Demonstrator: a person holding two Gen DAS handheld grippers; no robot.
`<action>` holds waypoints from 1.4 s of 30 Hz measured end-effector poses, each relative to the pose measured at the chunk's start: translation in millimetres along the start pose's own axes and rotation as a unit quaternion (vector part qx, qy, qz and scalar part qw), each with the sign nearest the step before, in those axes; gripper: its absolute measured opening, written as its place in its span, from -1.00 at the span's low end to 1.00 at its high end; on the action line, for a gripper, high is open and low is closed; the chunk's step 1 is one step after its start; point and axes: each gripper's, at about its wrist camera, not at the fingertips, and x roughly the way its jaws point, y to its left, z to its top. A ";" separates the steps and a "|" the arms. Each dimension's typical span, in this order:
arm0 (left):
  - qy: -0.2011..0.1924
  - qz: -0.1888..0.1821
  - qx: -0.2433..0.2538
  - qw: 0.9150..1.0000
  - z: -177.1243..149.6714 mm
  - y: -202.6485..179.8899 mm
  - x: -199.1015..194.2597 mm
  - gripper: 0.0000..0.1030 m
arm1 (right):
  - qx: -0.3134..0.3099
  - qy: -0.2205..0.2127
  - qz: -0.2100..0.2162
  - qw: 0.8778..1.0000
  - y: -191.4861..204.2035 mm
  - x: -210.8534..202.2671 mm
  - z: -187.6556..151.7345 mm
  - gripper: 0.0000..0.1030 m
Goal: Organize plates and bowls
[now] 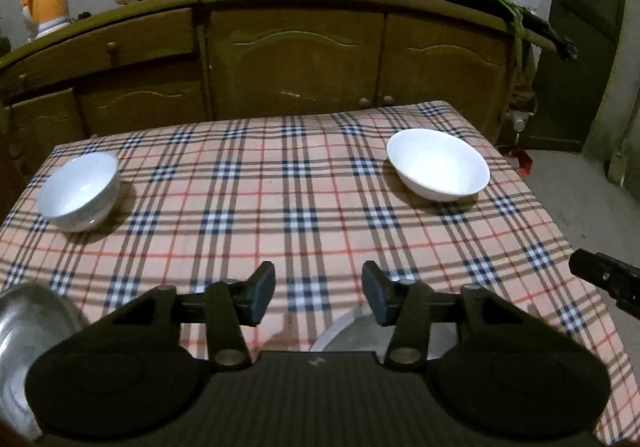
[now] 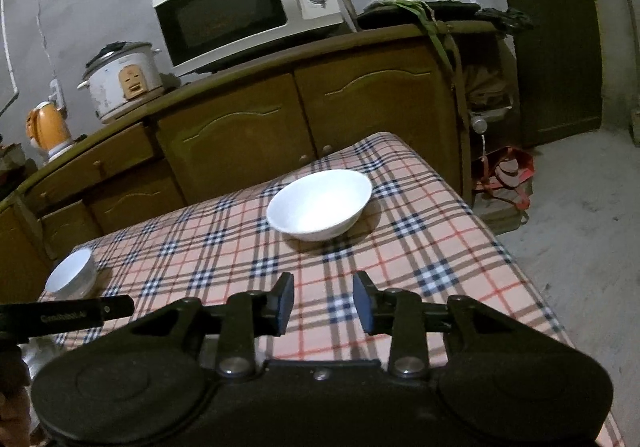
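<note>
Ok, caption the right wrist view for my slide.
Open right tongs hover before a wide white bowl on the plaid tablecloth.

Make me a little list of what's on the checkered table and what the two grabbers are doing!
table: covered by a plaid cloth
wide bowl: white, upright, far right part of the table
small bowl: white, upright, far left part of the table
metal dish: shiny, at the near left edge, only partly in view
plate: grey rim peeking out under the left gripper, mostly hidden
left gripper: open, holding nothing, above the near edge
right gripper: open, holding nothing, pointed toward the wide bowl
behind the table: wooden cabinet
</note>
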 end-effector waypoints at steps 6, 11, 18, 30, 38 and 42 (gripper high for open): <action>0.008 -0.018 0.007 1.000 26.4 -8.6 31.2 0.29 | 0.004 0.005 -0.009 1.000 -15.6 36.2 21.6 0.04; 0.015 -0.016 0.023 0.999 50.0 -19.5 68.9 0.35 | 0.023 0.016 -0.021 0.999 -33.5 78.1 41.7 0.04; 0.031 -0.032 0.015 0.999 74.8 -33.8 124.3 0.36 | 0.023 0.033 -0.037 0.999 -44.8 143.2 64.2 0.29; 0.048 -0.033 0.023 0.998 91.4 -55.4 198.7 0.08 | 0.054 0.077 -0.026 0.995 -57.7 219.5 59.5 0.32; 0.051 -0.069 0.036 0.996 87.5 -67.1 195.2 -0.68 | 0.050 0.080 0.003 0.996 -45.3 217.6 58.9 -0.47; 0.048 -0.070 0.031 0.996 87.2 -63.6 182.6 -0.68 | 0.040 0.073 0.006 0.996 -39.1 202.4 60.9 -0.47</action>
